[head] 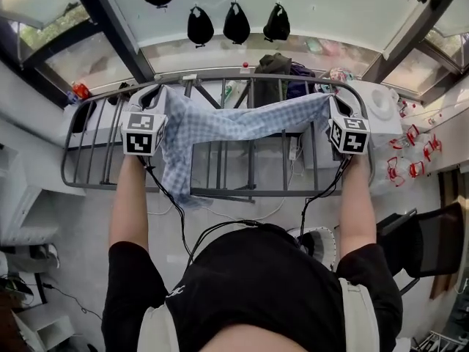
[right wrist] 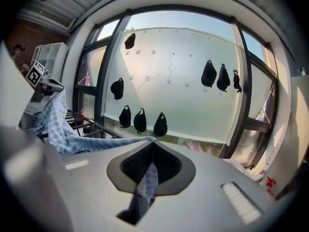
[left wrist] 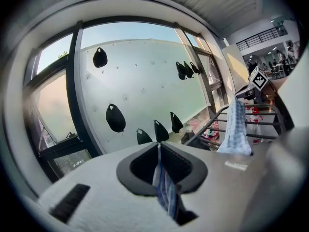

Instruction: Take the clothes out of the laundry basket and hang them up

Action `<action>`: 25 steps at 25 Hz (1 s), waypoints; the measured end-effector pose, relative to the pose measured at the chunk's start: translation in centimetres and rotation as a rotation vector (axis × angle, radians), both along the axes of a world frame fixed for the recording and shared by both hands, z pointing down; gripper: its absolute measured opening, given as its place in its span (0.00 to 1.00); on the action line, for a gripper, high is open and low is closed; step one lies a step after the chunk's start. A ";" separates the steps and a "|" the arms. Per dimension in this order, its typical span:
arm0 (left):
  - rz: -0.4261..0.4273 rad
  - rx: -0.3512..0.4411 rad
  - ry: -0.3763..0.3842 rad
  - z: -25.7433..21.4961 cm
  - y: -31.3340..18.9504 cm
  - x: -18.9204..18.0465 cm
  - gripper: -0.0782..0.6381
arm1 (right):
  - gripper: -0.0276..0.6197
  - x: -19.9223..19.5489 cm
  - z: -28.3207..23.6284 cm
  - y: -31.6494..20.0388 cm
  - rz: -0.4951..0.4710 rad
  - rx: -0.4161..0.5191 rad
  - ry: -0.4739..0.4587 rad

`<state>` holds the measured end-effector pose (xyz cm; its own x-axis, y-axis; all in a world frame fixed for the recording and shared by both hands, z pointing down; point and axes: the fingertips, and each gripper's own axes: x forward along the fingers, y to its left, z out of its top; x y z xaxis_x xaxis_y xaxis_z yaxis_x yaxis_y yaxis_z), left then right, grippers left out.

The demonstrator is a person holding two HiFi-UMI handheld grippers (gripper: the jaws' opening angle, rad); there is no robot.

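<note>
Blue-and-white checked garment (head: pixel 234 123) pulled out wide between the two grippers, up over the far half of a dark metal drying rack (head: pixel 242 192); whether it touches the rails I cannot tell. Its middle sags a little, and on the left side a long loose part hangs down past the rack's near bar

Left gripper (head: pixel 155 97) has one end of the garment: in the left gripper view the fingers (left wrist: pixel 145 166) are nearly together, with a thin fold of checked cloth pinched in the slot and trailing toward the camera. Right gripper (head: pixel 333 108) has the other end: in the right gripper view its fingers (right wrist: pixel 166 166) are nearly together too, clamped on a fold of the same cloth, which runs off left toward the other gripper. Both marker cubes face the head camera, both arms are stretched forward, and black cables (head: pixel 183 226) run back from the grippers to the person in a black top

Behind the rack is a big frosted window pane with dark frames, black pouch-shaped things (head: pixel 236 24) hanging on it in a row, more of them higher up. A dark piece of clothing (head: pixel 272 68) sits at the far side of the rack. A white rounded unit (head: pixel 381 101) and red-and-white small items (head: pixel 410 156) are on the right, with a black chair (head: pixel 432 240) lower right
</note>
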<state>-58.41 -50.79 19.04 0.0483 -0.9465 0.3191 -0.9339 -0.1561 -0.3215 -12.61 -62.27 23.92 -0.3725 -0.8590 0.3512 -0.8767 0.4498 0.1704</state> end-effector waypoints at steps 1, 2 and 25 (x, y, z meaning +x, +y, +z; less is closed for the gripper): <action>-0.002 -0.014 0.005 0.9 -0.5 0.0 0.15 | 0.07 0.1 0.8 -0.4 0.006 -0.014 0.007; -0.002 -0.027 0.010 1.7 -0.8 0.0 0.15 | 0.07 0.3 1.7 -0.7 0.013 -0.027 0.014; -0.059 -0.136 0.101 12.3 -0.5 0.0 0.21 | 0.12 2.6 11.3 -0.5 0.087 -0.239 0.018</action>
<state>-58.45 -51.33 31.34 0.0321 -0.8972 0.4404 -0.9694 -0.1353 -0.2050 -10.04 -62.77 35.25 -0.2923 -0.7796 0.5539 -0.9118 0.4019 0.0845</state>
